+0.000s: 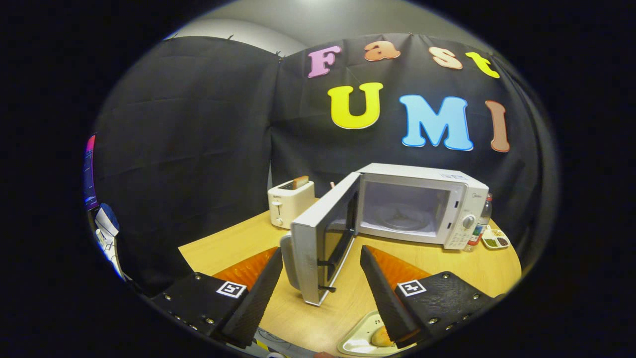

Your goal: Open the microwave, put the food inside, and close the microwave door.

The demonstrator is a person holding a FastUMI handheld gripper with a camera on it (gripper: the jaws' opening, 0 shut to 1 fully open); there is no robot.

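Observation:
A white microwave (422, 204) stands on the wooden table (447, 261) beyond my fingers. Its door (323, 243) is swung wide open toward me, edge-on between the two fingers, and the cavity with its glass turntable (401, 216) holds nothing. My gripper (322, 256) is open, its black fingers (258, 291) spread to either side of the door's free edge without touching it. Below the right finger lies a pale plate (360, 340) with a piece of yellowish food (381, 337) on it, partly hidden by that finger.
A white toaster (290, 203) with a slice of bread in it stands left of the microwave. A bottle (481, 221) and a small dish of condiments (495, 239) sit right of the microwave near the table's edge.

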